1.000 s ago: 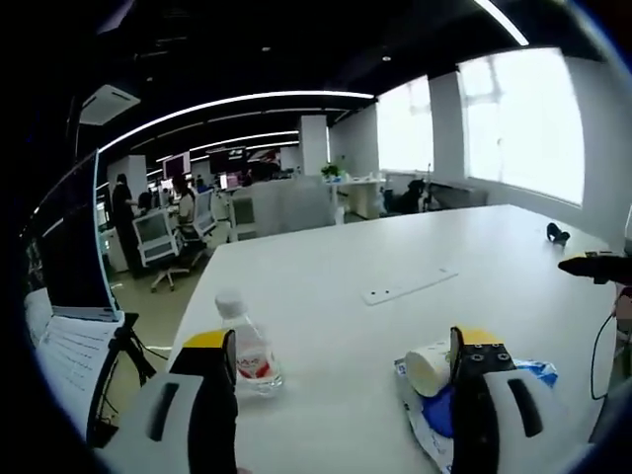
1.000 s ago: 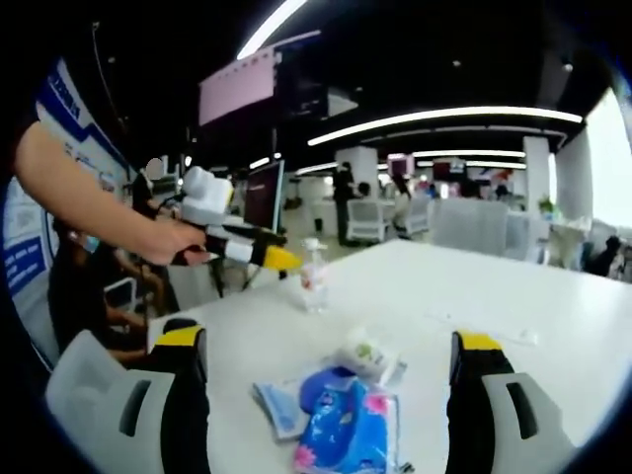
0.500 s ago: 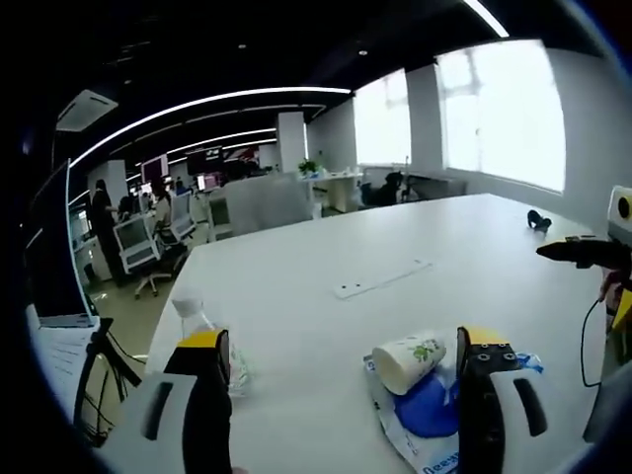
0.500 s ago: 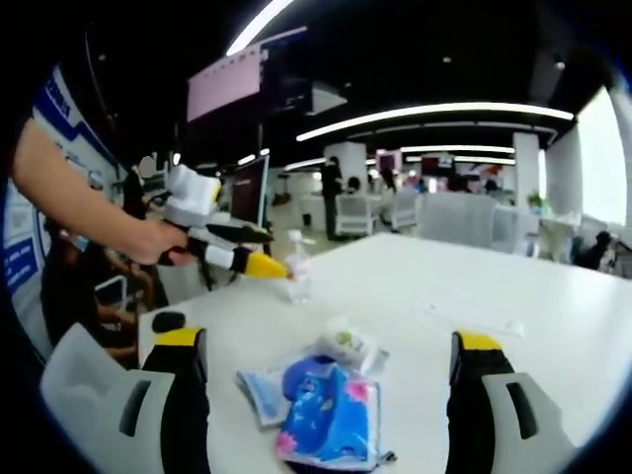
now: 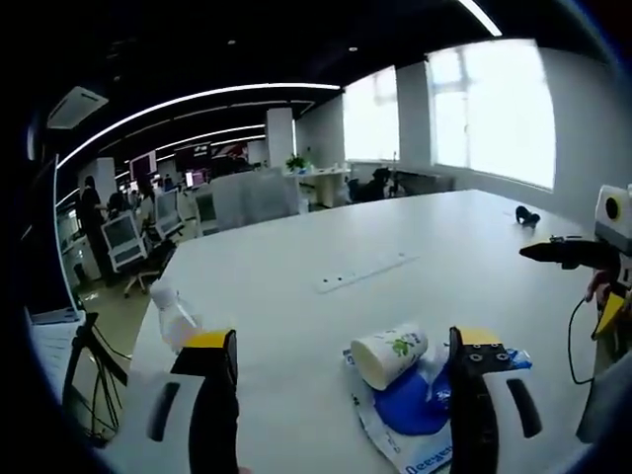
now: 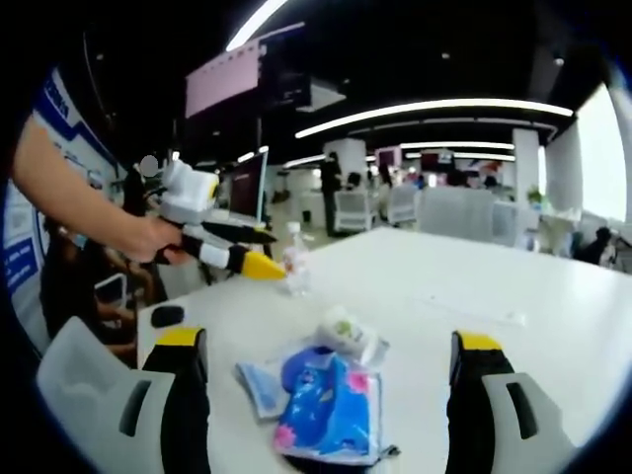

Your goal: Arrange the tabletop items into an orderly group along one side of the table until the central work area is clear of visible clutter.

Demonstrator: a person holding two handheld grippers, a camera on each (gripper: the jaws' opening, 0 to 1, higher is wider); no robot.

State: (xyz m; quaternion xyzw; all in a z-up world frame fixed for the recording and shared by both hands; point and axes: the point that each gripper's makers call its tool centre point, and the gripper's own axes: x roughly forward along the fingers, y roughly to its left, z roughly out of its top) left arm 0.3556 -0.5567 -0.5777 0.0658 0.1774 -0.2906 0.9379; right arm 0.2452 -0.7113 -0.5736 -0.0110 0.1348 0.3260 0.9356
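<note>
White table [image 5: 326, 326]: one bottle [image 6: 293, 269], one cup [image 5: 388, 355], one blue packet [image 6: 329, 413].

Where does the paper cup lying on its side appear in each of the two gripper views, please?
Left gripper view: paper cup low centre, mouth toward the camera, beside the blue packet.
Right gripper view: centre, just behind that packet.
Shared landmark: the water bottle.

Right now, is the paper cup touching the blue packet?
Touching. In the left gripper view the paper cup lies on its side, resting on the blue packet.
</note>
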